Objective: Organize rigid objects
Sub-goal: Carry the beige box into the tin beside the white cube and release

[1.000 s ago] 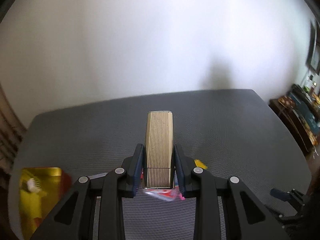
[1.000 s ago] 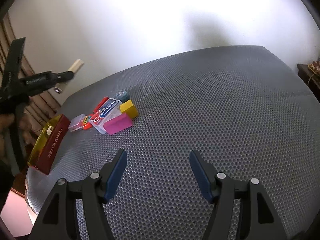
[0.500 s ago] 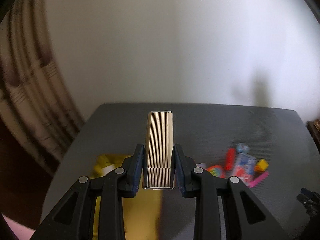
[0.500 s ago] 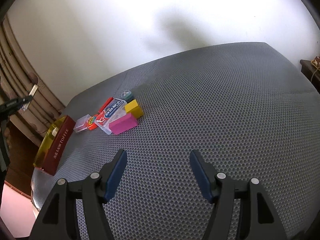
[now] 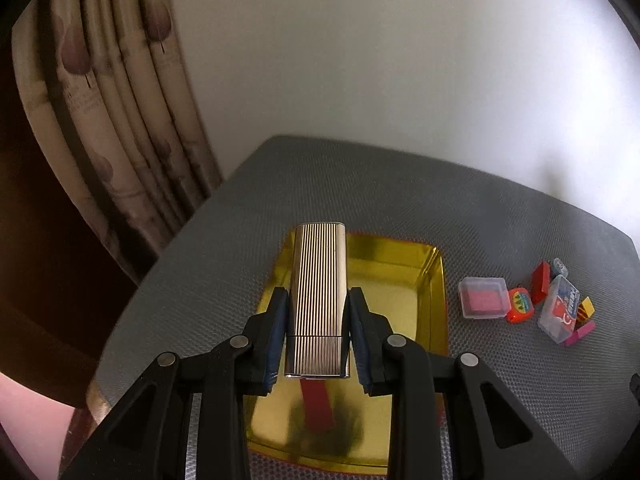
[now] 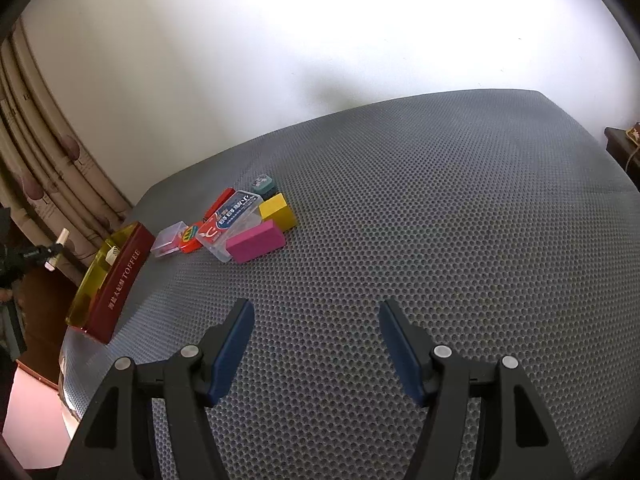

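My left gripper [image 5: 318, 304] is shut on a ribbed gold metal case [image 5: 318, 300] and holds it above the open gold tin box [image 5: 432, 320], which is red outside [image 6: 120, 280]. To the box's right lie several small items: a clear box with pink inside [image 5: 483, 297], a red-and-yellow piece [image 5: 520, 305], a clear case with a blue label [image 5: 560, 307], a yellow block [image 6: 278, 210] and a magenta block [image 6: 256, 241]. My right gripper [image 6: 316, 320] is open and empty over the grey mat, apart from the pile.
The grey mesh mat [image 6: 420, 220] covers the table to its edges. A patterned curtain [image 5: 120, 120] hangs at the left beyond the table's edge. A white wall stands behind. Dark furniture [image 6: 624, 148] is at the far right.
My left gripper has swung left with the gold case, from over the bare mat to above the gold tin. The right gripper has barely moved.
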